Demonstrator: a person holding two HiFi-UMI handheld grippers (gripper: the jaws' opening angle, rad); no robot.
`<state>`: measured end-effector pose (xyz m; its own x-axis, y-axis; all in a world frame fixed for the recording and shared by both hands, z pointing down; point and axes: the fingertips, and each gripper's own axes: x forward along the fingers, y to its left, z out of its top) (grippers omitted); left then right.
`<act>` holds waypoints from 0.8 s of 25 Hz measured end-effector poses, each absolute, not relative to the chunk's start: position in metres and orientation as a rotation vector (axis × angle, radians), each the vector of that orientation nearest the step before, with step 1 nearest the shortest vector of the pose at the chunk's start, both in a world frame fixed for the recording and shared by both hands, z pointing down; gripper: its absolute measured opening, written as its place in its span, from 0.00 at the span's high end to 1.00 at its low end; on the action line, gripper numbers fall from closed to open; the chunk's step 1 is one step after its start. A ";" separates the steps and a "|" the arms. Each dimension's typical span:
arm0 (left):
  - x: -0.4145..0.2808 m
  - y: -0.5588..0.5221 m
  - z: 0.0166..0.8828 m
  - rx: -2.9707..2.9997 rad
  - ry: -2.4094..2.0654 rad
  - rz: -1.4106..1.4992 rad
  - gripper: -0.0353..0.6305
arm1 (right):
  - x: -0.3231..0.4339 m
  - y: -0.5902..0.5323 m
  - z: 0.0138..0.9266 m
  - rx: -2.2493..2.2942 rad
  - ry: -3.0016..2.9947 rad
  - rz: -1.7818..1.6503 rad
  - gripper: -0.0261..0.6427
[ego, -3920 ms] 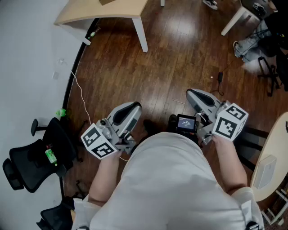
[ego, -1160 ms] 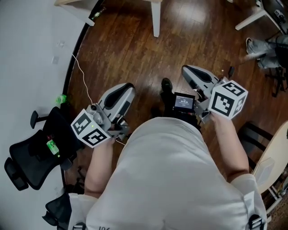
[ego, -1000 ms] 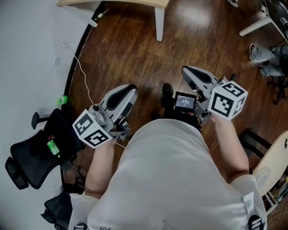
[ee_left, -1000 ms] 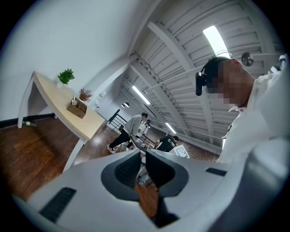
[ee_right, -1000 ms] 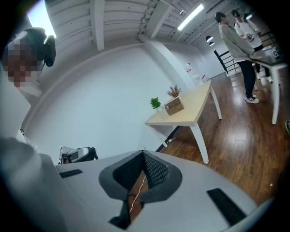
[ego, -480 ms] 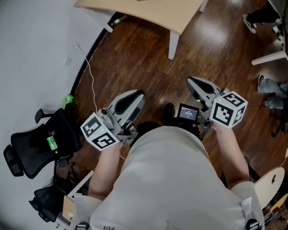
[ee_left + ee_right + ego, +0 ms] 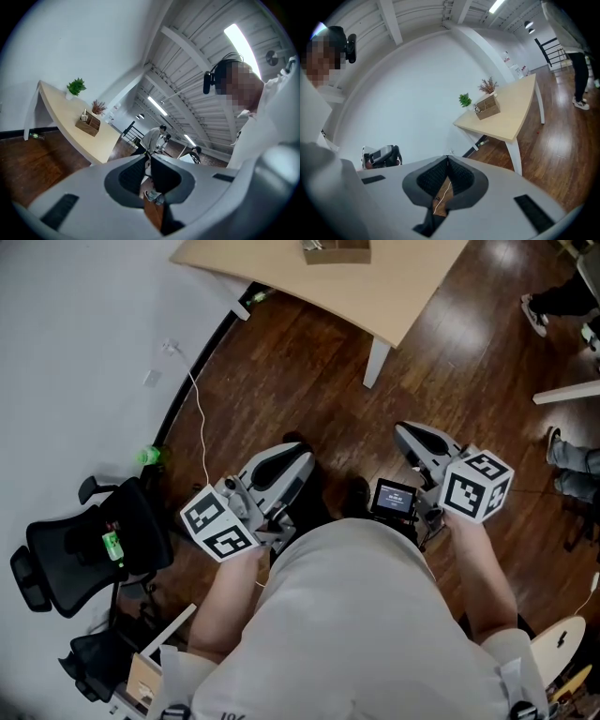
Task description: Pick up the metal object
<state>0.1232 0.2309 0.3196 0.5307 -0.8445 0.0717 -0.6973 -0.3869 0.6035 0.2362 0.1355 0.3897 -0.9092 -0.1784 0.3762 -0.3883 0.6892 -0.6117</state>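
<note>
Wood flooring (image 7: pixel 309 381) filled the centre of the head view, bounded by a white wall (image 7: pixel 75 352) along the left edge. The metal object (image 7: pixel 477 108) showed only as a small glint at the left end of a wooden box (image 7: pixel 488 107) in the right gripper view and was too small to identify further. The box sat on a light table (image 7: pixel 403 287) at the top centre of the head view, well apart from both grippers. A green plant (image 7: pixel 464 100) and a dried sprig (image 7: pixel 487 86) stood near the box on the same table.

The left gripper (image 7: pixel 302 460) was held lower left of centre, above the floor. Its jaws were together, with nothing between them. The right gripper (image 7: pixel 405 430) was held lower right of centre, its jaws likewise closed tip to tip and empty. A small screen (image 7: pixel 395 497) sat just beside the right gripper, on its left in the frame.

A white cable (image 7: pixel 199 418) ran across the floor near the wall. A black chair (image 7: pixel 84 549) stood at the lower left.
</note>
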 end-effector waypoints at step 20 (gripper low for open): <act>-0.074 0.103 0.310 2.320 -0.970 -0.297 0.92 | 0.052 0.037 0.369 0.754 -2.607 0.985 0.96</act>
<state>-0.0736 0.1031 0.3099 0.7082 -0.7057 0.0237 -0.5714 -0.5530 0.6063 0.0520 0.0374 0.3688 -0.8336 -0.3784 0.4024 -0.5500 0.6368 -0.5404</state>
